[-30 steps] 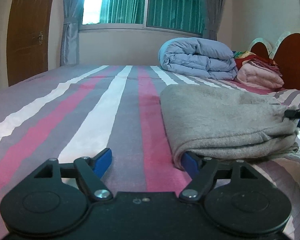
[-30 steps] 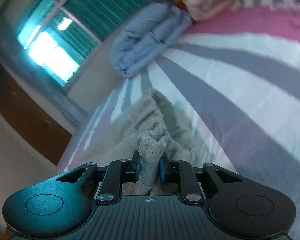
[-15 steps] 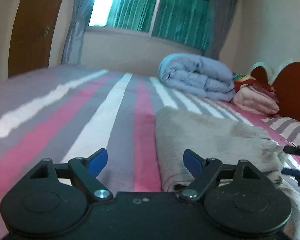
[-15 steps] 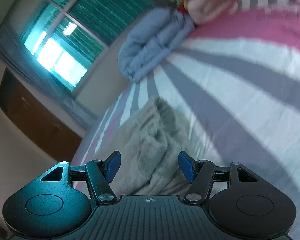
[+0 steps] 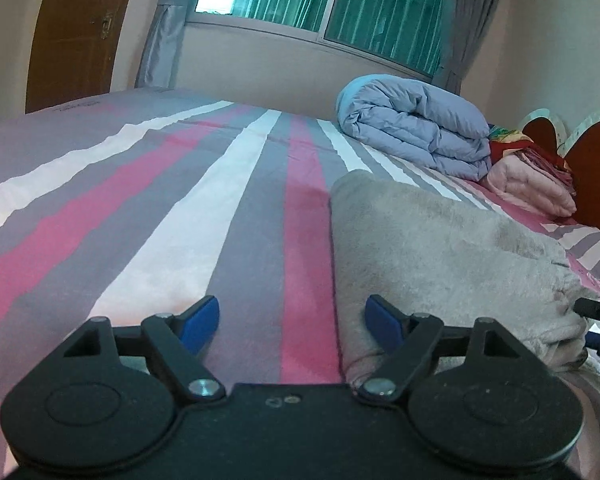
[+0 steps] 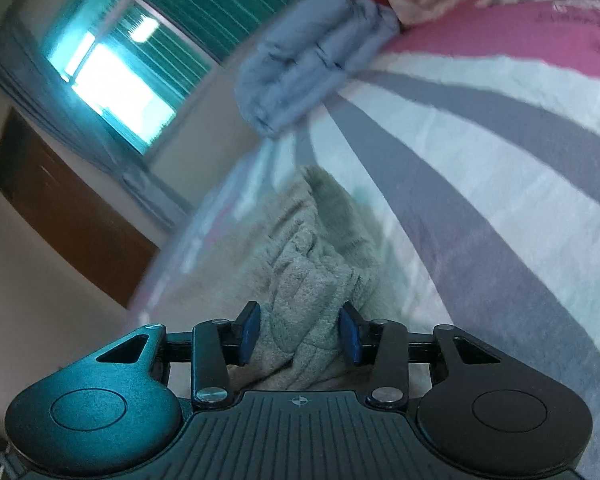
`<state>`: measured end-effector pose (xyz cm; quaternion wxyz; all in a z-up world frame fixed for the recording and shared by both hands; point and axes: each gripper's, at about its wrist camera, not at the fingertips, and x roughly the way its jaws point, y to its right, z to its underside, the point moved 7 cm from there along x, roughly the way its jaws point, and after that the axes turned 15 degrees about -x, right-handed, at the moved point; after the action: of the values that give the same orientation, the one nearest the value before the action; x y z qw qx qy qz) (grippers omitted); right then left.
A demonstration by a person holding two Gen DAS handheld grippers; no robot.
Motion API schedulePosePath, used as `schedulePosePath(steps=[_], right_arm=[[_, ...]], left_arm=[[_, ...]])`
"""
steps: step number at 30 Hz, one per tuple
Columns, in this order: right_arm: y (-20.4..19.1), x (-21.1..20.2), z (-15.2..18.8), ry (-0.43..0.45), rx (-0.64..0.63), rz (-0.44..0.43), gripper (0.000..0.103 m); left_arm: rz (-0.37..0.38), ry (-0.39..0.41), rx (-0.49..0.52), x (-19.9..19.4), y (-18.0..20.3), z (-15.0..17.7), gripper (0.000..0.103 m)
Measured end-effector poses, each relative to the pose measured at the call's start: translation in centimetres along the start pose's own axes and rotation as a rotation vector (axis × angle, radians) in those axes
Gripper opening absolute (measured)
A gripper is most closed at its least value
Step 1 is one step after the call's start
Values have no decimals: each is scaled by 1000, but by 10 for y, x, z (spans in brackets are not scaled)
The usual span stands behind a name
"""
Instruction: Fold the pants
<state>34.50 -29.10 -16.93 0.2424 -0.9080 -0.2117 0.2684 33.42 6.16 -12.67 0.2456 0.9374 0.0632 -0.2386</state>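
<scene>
Left hand-held gripper (image 5: 292,322) of mine sits wide open, grabbing nothing, right at the edge of the folded grey pants (image 5: 440,248) on the striped bed (image 5: 160,208). Right hand-held gripper (image 6: 299,334) has just been closing around a bunched bit of pants, pads not pressing yet.

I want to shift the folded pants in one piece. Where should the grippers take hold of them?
Probably the bunched edge of the grey pants, coming in low and level from the right gripper side: there the layers stack into a thick ridge already between its blue pads, with the jaws closing in. The left gripper could take the folded corner beside it.
</scene>
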Motion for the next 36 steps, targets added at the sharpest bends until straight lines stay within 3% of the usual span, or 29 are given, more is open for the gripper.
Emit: schedulePosePath(steps=[4, 11, 21, 32, 36], right_arm=[[5, -3, 0, 3, 42, -19, 44], [5, -17, -2, 51, 35, -17, 43], [6, -18, -4, 38, 30, 6, 44], [-20, -39, -26, 191, -134, 14, 44], [-37, -26, -25, 166, -229, 18, 44]], left_arm=[[1, 3, -6, -4, 2, -5, 68], [51, 29, 33, -12, 19, -15, 69], [32, -20, 27, 3, 12, -2, 73], [56, 15, 73, 3, 26, -28, 71], [49, -55, 124, 27, 36, -26, 72]])
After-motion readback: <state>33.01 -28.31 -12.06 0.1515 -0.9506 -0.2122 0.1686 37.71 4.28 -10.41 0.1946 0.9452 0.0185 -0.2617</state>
